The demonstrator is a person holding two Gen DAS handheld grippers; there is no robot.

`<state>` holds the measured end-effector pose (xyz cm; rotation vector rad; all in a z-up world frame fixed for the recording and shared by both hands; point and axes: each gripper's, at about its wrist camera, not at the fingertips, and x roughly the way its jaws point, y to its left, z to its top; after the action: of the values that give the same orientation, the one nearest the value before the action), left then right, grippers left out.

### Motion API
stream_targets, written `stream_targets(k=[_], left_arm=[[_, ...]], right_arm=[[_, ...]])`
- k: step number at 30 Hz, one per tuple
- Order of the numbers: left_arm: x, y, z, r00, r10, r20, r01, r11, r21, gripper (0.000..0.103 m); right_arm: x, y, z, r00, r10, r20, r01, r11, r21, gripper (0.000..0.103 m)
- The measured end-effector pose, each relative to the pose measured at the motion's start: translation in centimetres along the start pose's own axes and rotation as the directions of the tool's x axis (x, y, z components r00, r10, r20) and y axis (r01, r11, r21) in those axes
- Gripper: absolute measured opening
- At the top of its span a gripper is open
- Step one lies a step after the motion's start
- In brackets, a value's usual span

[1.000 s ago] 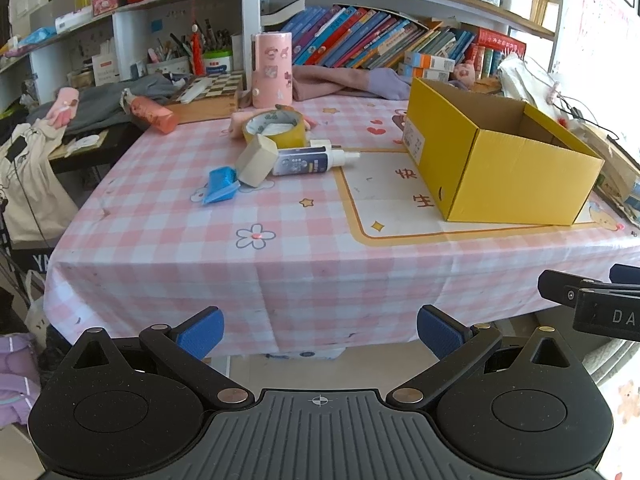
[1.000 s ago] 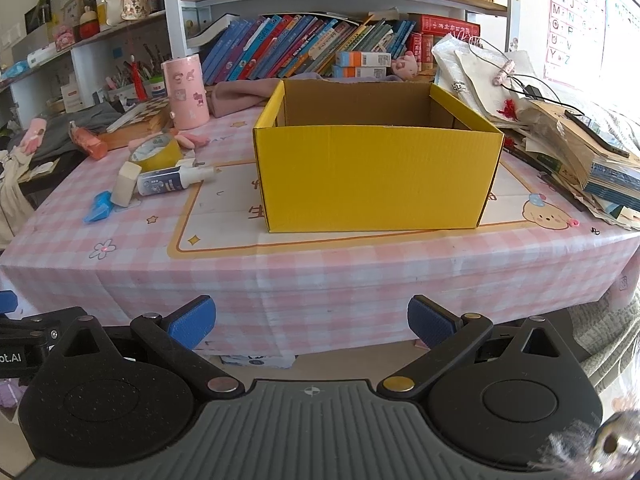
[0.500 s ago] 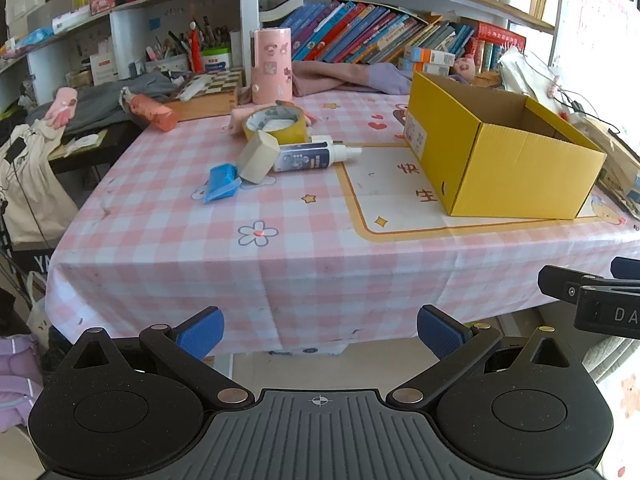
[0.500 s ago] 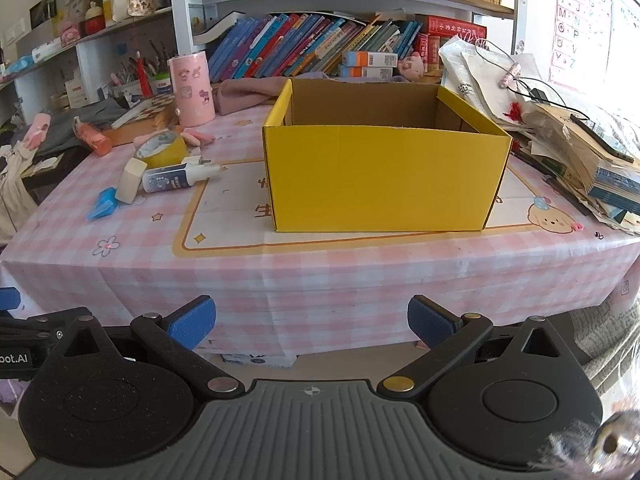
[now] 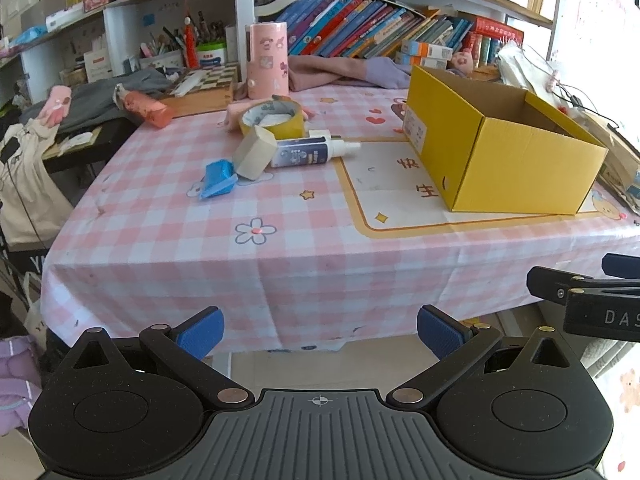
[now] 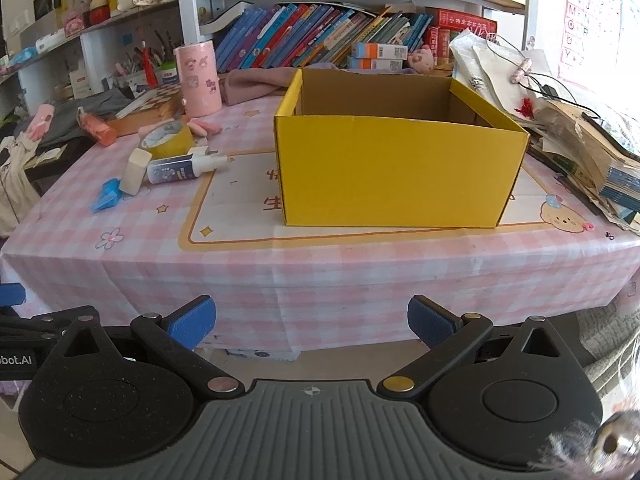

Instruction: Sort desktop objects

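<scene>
Left hand-held gripper (image 5: 320, 330) wide open, empty, short of the table's (image 5: 280, 264) near edge; right hand-held gripper (image 6: 312, 320) likewise. Best to reach first for the clip (image 5: 216, 180), nearest piece of the left-side cluster, then carry to the box (image 5: 500, 160) at right.

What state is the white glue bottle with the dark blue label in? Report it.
Tipped over. The white glue bottle with the dark blue label lies on its side on the pink checked tablecloth, nozzle pointing toward the open yellow cardboard box.
</scene>
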<state>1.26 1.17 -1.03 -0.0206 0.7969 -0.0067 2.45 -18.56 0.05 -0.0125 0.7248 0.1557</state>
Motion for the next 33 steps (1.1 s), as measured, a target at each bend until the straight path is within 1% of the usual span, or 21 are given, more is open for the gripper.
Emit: stream_targets(k=[5, 11, 14, 21, 25, 31, 33], left_arm=[[0.1, 0.4, 0.2, 1.0, 0.004, 0.003, -0.004, 1.0, -0.019, 0.103], [0.2, 1.1, 0.4, 1.0, 0.023, 0.007, -0.023, 0.999, -0.039, 0.103], [0.0, 1.5, 0.4, 0.999, 0.019, 0.025, -0.018, 0.999, -0.05, 0.103], [-0.5, 1.6, 0.4, 0.999, 0.023, 0.042, -0.023, 1.0, -0.006, 0.103], [-0.8, 2.2, 0.6, 0.997, 0.043, 0.058, -0.042, 0.999, -0.007, 0.103], [-0.8, 3.7, 0.6, 0.998, 0.03, 0.051, -0.028, 0.999, -0.039, 0.103], [-1.0, 4.0, 0.5, 0.997, 0.04, 0.059, -0.038, 0.999, -0.039, 0.103]], right_arm=[[0.3, 0.4, 0.2, 1.0, 0.005, 0.013, -0.004, 1.0, -0.022, 0.103], [0.4, 0.4, 0.3, 1.0, 0.01, 0.015, -0.01, 1.0, -0.02, 0.103], [0.4, 0.6, 0.4, 1.0, 0.016, 0.023, -0.016, 1.0, -0.023, 0.103], [0.7, 1.5, 0.7, 0.999, 0.043, 0.024, -0.042, 0.999, -0.024, 0.103], [0.8, 2.2, 0.9, 0.997, 0.067, 0.024, -0.067, 0.997, -0.026, 0.103], [0.8, 3.7, 1.5, 0.993, 0.113, 0.045, -0.109, 0.992, -0.069, 0.103], [0.9, 4.2, 1.7, 0.991, 0.129, 0.041, -0.125, 0.989, -0.084, 0.102]])
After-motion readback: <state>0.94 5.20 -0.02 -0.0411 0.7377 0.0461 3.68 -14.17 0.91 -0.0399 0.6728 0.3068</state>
